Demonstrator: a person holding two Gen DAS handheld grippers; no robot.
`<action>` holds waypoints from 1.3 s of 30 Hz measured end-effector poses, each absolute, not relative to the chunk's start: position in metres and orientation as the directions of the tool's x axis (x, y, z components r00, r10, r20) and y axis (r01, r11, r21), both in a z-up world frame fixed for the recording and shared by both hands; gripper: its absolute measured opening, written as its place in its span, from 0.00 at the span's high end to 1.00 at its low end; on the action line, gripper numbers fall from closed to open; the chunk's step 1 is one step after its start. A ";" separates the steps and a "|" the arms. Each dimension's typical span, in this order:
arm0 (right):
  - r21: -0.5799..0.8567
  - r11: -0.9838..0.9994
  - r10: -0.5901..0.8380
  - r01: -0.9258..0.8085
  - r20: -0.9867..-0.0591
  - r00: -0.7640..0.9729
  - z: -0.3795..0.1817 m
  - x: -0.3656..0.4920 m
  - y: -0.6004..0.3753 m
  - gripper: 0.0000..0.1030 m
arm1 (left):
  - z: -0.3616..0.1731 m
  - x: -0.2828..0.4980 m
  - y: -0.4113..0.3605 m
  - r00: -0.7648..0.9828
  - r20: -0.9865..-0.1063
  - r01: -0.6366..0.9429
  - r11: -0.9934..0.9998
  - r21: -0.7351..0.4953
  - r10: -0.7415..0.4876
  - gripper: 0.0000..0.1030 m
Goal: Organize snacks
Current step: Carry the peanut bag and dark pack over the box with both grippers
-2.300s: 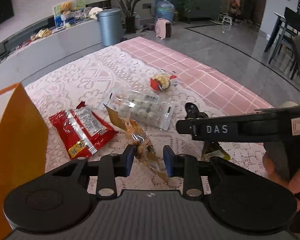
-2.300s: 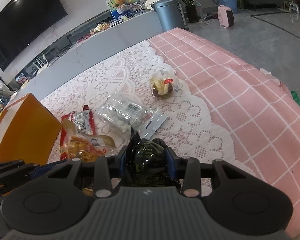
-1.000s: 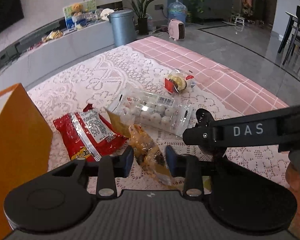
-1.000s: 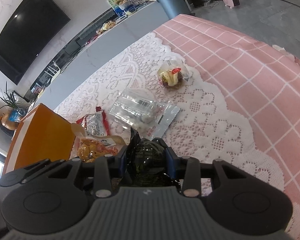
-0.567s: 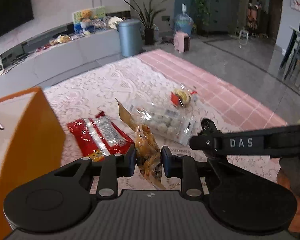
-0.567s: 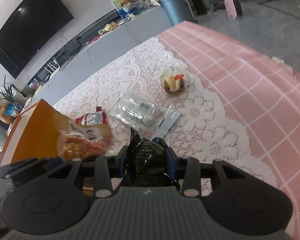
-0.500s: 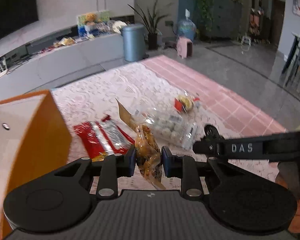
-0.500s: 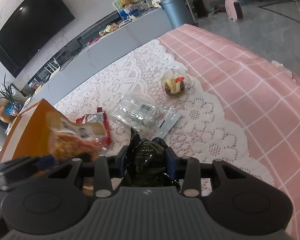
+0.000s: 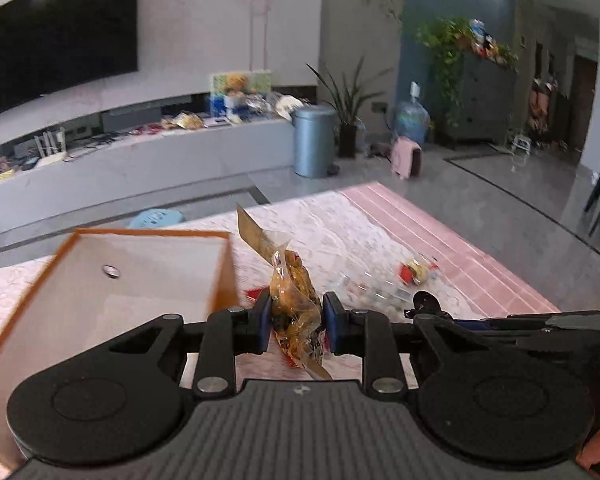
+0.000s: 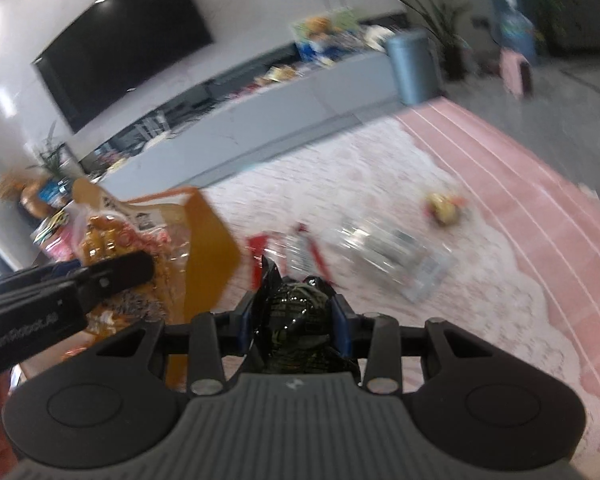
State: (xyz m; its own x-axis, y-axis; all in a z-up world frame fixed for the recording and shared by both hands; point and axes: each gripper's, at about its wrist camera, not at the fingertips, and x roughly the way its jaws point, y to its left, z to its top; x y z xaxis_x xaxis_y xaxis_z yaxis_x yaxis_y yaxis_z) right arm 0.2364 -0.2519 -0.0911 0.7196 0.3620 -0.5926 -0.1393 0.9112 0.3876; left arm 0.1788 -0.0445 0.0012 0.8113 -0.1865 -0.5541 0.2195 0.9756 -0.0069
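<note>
Transfer in progress. The left claw [image 9: 295, 327] pinches the orange snack packet [image 9: 296, 312] beside the open box [image 9: 100, 280]; the right claw [image 10: 293, 330] pinches a dark snack packet [image 10: 296, 320]. Three snacks remain mid-counter: red packet [image 10: 296, 248], clear tray pack [image 10: 392, 252], small wrapped snack [image 10: 444, 208].

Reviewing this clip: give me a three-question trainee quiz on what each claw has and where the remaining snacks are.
1. True or false: the left claw is shut on an orange-brown snack bag.
2. What does the right claw grip? A) red packet B) dark green packet C) nothing
3. Fill in: the orange box lies to the ____ of the red packet in the right wrist view.

Key
1. True; the bag is pinched between the pads, clear of the cloth.
2. B, the dark green packet.
3. Left. The red packet, clear tray and small wrapped sweet lie on the lace cloth.
</note>
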 end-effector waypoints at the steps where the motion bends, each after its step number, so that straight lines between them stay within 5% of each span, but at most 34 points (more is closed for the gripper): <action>1: 0.378 0.912 0.367 -0.158 -0.585 0.723 -0.085 0.234 -0.245 0.64 | 0.005 0.177 -0.039 0.819 -0.547 0.209 0.978 -0.002 -0.176 0.72; 20: 0.312 0.822 0.569 -0.477 -0.510 0.645 -0.029 0.250 -0.110 0.64 | 0.042 0.187 0.066 0.844 -0.528 0.109 0.994 0.003 -0.091 0.72; 39: 0.103 0.745 0.497 -0.659 -0.744 0.446 -0.090 0.330 -0.006 0.64 | -0.048 0.256 0.114 0.610 -0.790 0.126 0.992 0.022 -0.060 0.72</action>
